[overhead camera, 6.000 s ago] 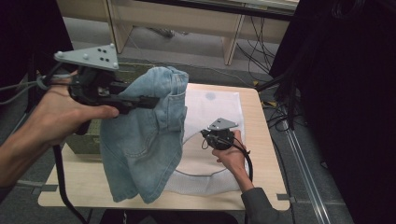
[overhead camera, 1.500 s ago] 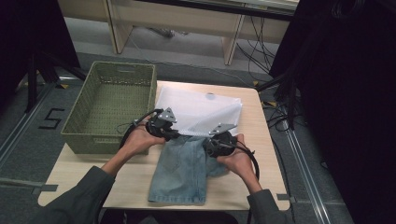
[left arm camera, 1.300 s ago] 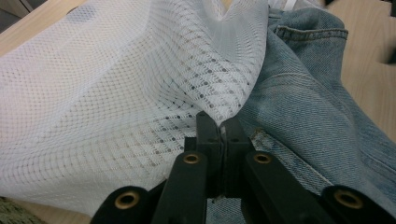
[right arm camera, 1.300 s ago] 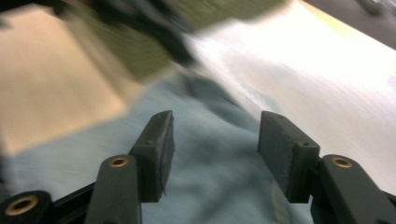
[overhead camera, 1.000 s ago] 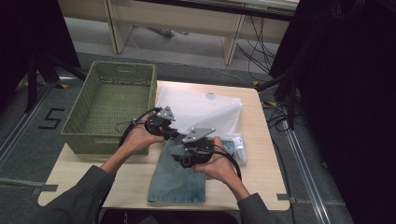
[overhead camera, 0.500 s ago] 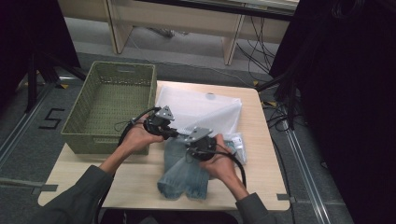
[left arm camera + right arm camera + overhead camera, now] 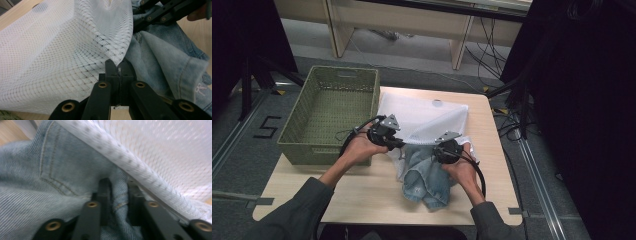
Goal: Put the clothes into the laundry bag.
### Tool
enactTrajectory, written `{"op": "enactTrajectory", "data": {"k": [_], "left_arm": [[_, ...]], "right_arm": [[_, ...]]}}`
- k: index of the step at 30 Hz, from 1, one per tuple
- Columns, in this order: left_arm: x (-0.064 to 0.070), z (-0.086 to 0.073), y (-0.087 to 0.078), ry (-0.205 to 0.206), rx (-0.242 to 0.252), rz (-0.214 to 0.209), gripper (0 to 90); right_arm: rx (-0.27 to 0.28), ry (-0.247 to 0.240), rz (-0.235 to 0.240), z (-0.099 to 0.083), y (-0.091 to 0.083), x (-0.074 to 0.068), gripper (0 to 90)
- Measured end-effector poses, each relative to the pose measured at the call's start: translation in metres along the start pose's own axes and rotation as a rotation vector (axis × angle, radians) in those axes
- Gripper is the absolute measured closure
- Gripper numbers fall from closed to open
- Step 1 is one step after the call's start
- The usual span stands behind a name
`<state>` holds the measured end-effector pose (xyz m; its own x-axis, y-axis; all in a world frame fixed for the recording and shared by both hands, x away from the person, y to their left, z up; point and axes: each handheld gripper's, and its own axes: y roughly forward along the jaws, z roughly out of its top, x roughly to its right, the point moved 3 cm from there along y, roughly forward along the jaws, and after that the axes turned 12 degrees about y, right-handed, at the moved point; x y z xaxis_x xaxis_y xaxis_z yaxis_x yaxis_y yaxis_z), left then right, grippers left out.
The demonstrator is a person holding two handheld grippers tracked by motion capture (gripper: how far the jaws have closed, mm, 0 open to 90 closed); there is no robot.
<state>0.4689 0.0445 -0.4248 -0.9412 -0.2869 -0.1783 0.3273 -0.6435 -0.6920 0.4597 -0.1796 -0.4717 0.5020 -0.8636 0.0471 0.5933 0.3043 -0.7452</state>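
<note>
Green wicker basket (image 7: 312, 120) on table's (image 7: 362, 195) left edge, w/ cables on floor behind.

A pale wooden surface (image 7: 362, 192) carries three things. A green woven basket (image 7: 332, 112) sits at its far left corner. A white mesh bag (image 7: 424, 117) lies flat just right of the basket. Crumpled blue jeans (image 7: 427, 180) lie near the front edge, touching the bag's near edge.
</note>
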Motion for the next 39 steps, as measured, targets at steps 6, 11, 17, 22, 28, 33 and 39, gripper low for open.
{"op": "enactTrajectory", "data": {"k": [6, 11, 17, 22, 28, 33, 39], "left_arm": [[0.002, 0.000, 0.004, -0.018, 0.009, -0.003, 87.7], [0.001, -0.002, 0.003, -0.012, -0.009, -0.007, 87.7], [-0.001, -0.003, 0.001, -0.005, -0.006, -0.006, 87.7], [-0.001, -0.003, 0.001, -0.010, -0.006, -0.003, 87.8], [0.000, -0.002, 0.003, -0.038, 0.015, -0.002, 87.7], [0.001, -0.002, 0.003, -0.042, 0.015, -0.001, 87.6], [0.000, -0.003, 0.003, -0.018, -0.005, -0.012, 87.7]], "right_arm": [[0.072, 0.033, 0.098, 0.012, -0.023, -0.015, 50.2], [0.083, -0.033, 0.166, 0.014, -0.042, -0.035, 45.8], [0.090, -0.092, 0.254, -0.001, -0.066, -0.058, 43.2], [0.093, -0.111, 0.277, -0.009, -0.066, -0.073, 42.5], [0.115, -0.124, 0.332, -0.002, -0.081, -0.086, 40.9], [0.020, -0.162, 0.426, -0.021, -0.057, -0.108, 37.6], [-0.056, -0.209, 0.447, -0.037, -0.034, -0.125, 35.2]]}}
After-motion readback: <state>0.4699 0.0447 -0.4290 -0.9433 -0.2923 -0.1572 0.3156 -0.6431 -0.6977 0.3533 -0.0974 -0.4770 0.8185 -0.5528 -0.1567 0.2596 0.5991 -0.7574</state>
